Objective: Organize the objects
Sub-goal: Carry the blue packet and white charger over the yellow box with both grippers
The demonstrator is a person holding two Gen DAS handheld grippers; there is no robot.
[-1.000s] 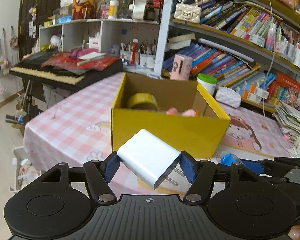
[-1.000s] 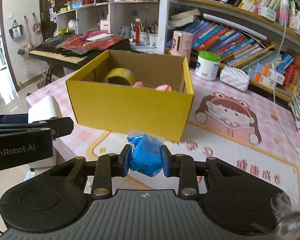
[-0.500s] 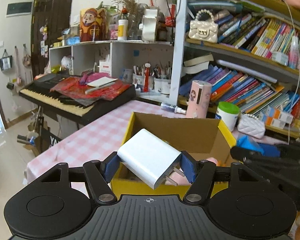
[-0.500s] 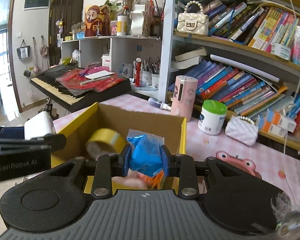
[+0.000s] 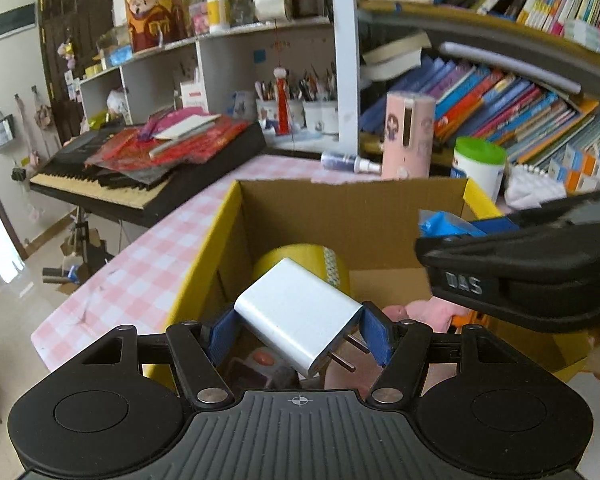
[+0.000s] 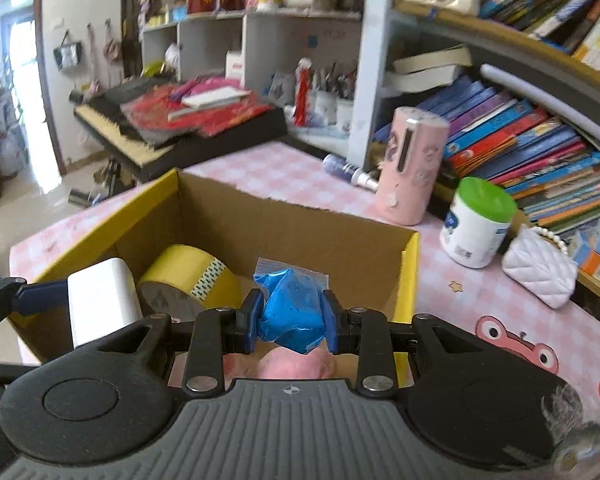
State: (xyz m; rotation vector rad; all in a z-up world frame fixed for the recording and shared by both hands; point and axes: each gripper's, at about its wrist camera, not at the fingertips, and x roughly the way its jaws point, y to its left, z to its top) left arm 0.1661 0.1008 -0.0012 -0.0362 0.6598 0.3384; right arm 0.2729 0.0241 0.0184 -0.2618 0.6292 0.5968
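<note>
Charger plug [image 5: 298, 317]: white, rigid, smooth, light; your left gripper [image 5: 298, 334] clamps flat sides, prongs toward you, over yellow carton [image 5: 204, 256]. Blue plastic pouch [image 6: 291, 312]: soft, crushable; your right gripper [image 6: 291, 322] pinches its middle above same carton. Judged slippery; keep pads on flats.

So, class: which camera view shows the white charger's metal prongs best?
The left wrist view: the white charger sits centred in the left tongs, both prongs visible beneath it. The right wrist view shows only a plain white side of it at the left edge, prongs hidden.
</note>
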